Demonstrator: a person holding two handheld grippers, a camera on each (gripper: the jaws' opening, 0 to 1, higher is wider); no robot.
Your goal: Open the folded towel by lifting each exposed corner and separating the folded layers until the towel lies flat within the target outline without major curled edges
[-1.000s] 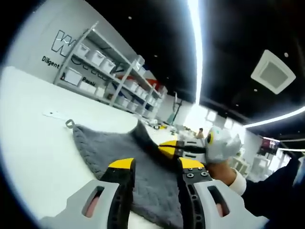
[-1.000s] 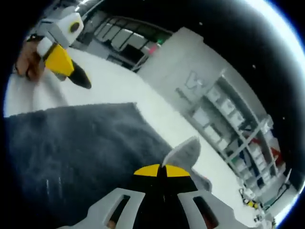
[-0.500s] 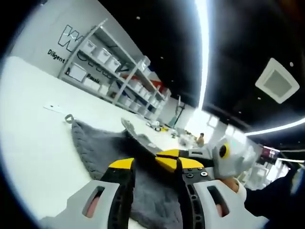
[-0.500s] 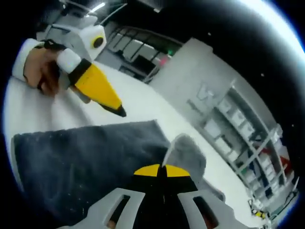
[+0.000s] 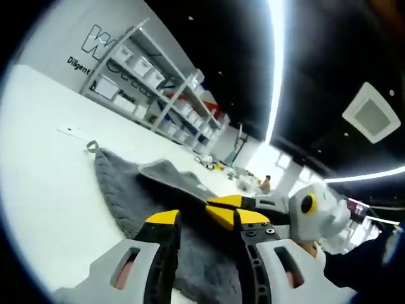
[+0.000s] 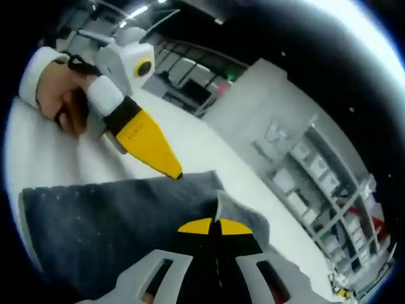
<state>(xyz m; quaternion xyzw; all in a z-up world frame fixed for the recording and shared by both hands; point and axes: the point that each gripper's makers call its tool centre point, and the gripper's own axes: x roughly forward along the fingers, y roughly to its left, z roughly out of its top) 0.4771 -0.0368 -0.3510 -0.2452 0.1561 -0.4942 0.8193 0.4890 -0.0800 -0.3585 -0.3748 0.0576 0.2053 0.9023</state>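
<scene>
White table, shelving under wall text "Diligent", grey towel on table, right gripper clamped on raised towel corner, carried further over since earlier, left gripper jaws apart above towel.

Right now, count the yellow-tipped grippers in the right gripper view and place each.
2. The right gripper rises from the bottom, shut on the grey towel. The left gripper comes in from upper left, held in a hand.
</scene>
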